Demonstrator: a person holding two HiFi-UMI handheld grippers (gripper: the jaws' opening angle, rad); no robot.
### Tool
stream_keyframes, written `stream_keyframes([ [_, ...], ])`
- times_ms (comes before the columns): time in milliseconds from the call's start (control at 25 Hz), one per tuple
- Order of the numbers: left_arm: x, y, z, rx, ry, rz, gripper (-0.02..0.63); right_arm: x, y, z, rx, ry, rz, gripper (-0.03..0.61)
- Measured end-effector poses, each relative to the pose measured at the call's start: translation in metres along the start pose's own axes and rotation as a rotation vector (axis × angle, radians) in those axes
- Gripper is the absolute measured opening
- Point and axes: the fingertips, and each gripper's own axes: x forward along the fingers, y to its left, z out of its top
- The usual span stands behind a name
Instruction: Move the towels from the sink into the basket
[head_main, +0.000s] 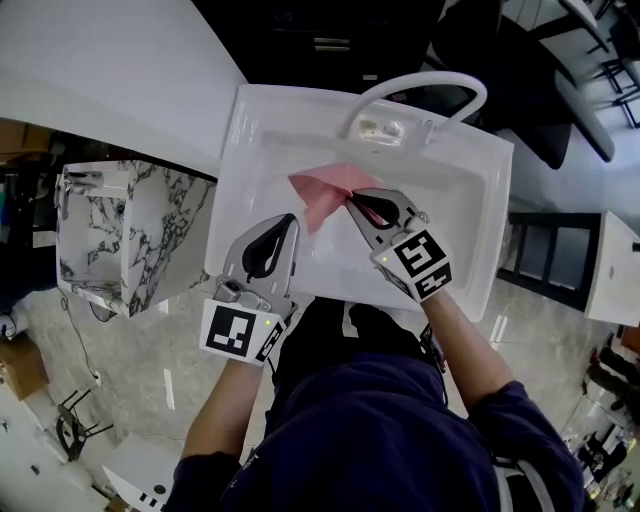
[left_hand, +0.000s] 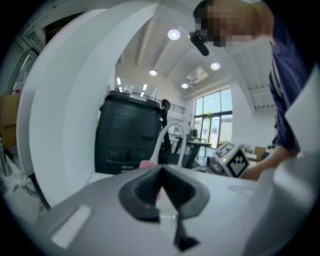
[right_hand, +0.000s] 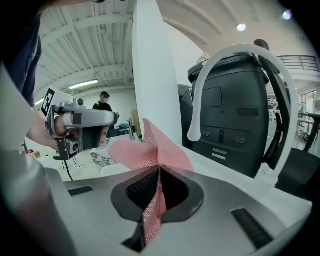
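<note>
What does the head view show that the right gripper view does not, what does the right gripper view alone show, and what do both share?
Only the head view: the whole basin of the sink, the tiled floor and the right gripper's own marker cube.

Only the right gripper view: the mesh weave of the pink towel pinched between the shut jaws of the right gripper, and a bystander far behind.

Both: the towel, the white arched faucet, the left gripper and the marble-patterned basket.
</note>
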Motion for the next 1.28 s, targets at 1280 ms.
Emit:
stream_keyframes([
  [1280, 0.048, -0.177, 0.044, 0.139, -0.047, -0.345, 0.003, -0.216, -0.049, -0.009, 0.079, -0.144, -0.348, 0.015],
])
